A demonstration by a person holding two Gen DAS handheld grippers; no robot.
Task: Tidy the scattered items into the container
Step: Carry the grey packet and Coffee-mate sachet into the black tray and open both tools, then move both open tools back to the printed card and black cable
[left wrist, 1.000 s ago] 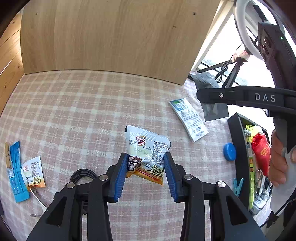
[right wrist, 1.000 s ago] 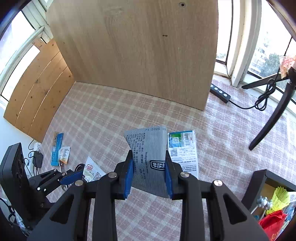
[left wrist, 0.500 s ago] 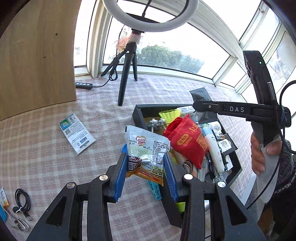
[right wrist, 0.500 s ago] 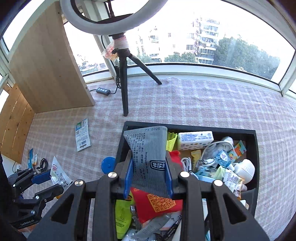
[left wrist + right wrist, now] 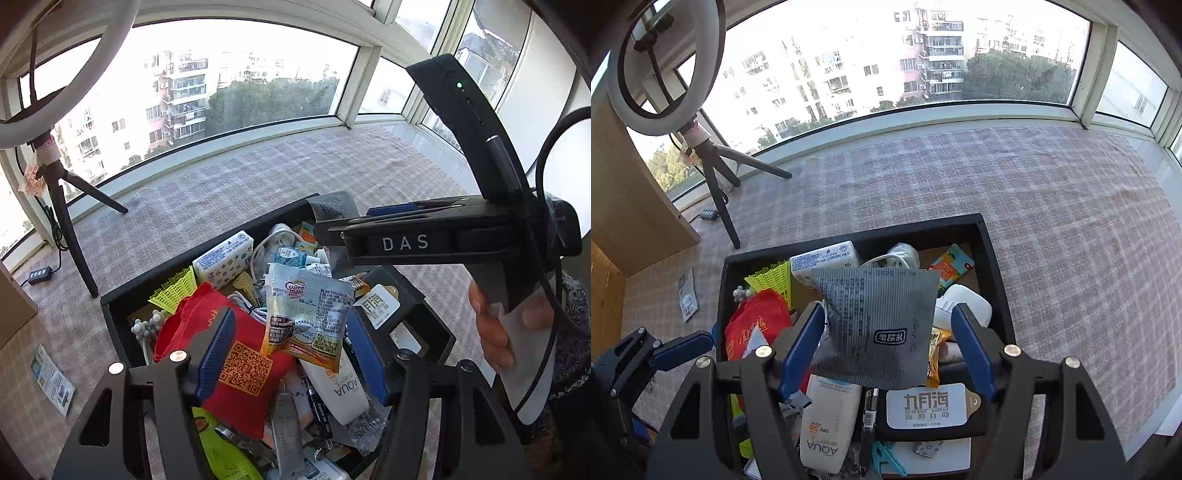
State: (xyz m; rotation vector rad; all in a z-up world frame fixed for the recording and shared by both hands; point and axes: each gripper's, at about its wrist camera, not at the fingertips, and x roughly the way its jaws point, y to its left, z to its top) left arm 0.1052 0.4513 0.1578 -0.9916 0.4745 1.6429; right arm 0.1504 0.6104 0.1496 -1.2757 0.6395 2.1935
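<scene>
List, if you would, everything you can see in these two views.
Container: one, black, on the cloth.
Coffee mate packet: one, white and orange, between the left tool's spread fingers, over the container.
Striped packet: one, grey, between the right tool's spread fingers, over the container.
Pouch: one, red, in the container.
Tissue pack: one, white, at the container's far side.
Sunscreen tube: one, white, in the container.
Leaflet: one, white and green, on the cloth left of the container.
Ring light: one, white, on a black tripod.
Cloth: one, pink checked.
Left tool: black, blue pads, open.
Right tool: black, blue pads, open.
</scene>
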